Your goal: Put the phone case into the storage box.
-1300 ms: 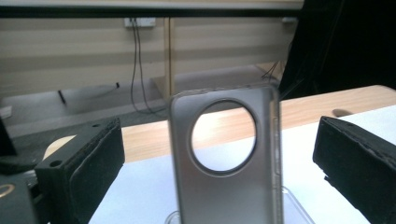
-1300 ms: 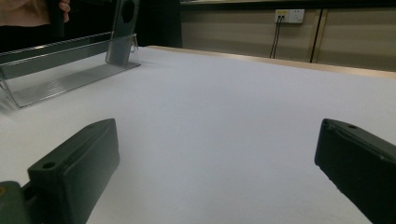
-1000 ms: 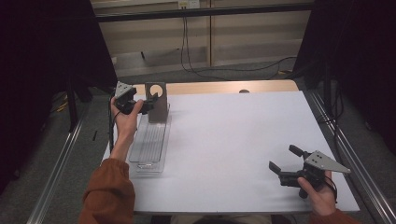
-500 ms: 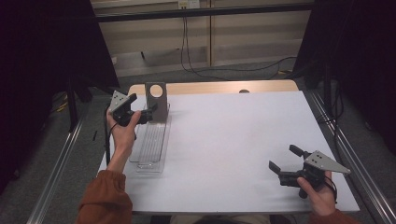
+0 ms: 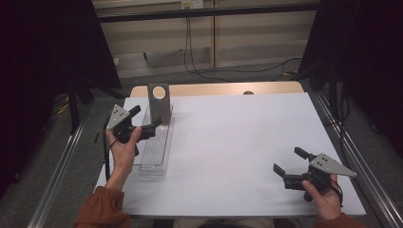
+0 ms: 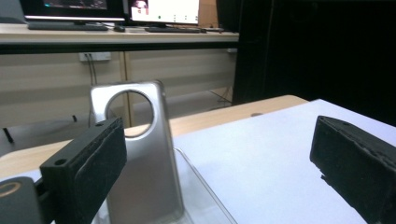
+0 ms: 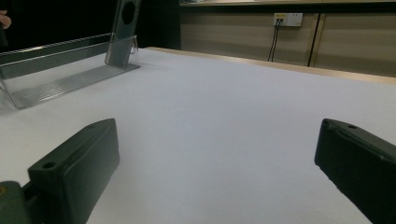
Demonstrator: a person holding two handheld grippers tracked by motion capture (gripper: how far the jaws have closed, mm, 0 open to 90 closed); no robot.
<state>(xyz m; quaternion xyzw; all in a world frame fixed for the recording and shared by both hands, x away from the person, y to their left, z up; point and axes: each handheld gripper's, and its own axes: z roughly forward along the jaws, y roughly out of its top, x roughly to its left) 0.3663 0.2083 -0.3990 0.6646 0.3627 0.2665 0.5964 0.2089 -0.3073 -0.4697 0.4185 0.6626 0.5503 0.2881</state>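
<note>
A silver metal plate with a round hole [image 5: 159, 103] stands upright at the far end of a clear plastic rack [image 5: 154, 149] on the table's left side. It also rises just ahead in the left gripper view, as the plate [image 6: 135, 154], and far off at the upper left in the right gripper view, as the plate [image 7: 123, 32]. My left gripper [image 5: 146, 119] is open, held just left of the rack and short of the plate, with nothing between its jaws. My right gripper [image 5: 288, 161] is open and empty above the table's near right part.
The white table top [image 5: 237, 137] spreads wide between both grippers. A wooden strip [image 5: 223, 89] runs along the far edge. Metal rails [image 5: 57, 185] flank the table, and cables [image 5: 199, 61] lie on the floor beyond. Monitors [image 6: 112, 7] sit on a desk in the background.
My left gripper has drawn back from the upright plate, toward the person and to the left, and now stands apart from it. The right gripper has stayed put.
</note>
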